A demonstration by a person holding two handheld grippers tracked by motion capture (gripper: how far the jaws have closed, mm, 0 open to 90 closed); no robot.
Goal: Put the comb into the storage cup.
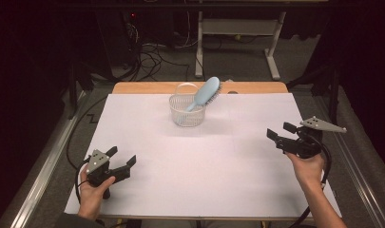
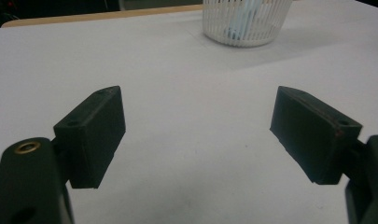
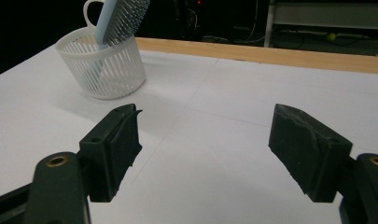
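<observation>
I am holding my left gripper [image 1: 121, 157] low over the near-left part of the tabletop [image 1: 204, 156], its 2 jaws standing wide apart with nothing between them. I am holding my right gripper [image 1: 280, 131] over the right side of the tabletop, jaws likewise spread wide and holding nothing. The white basket [image 1: 186, 111] is sitting toward the far middle of the tabletop, well apart from both grippers. The light blue hairbrush [image 1: 205, 93] is standing tilted in the basket, handle down inside, bristled head leaning out over the rim toward the far right. In the right gripper view, the basket [image 3: 105, 67] is lying ahead and to the left of my jaws.
</observation>
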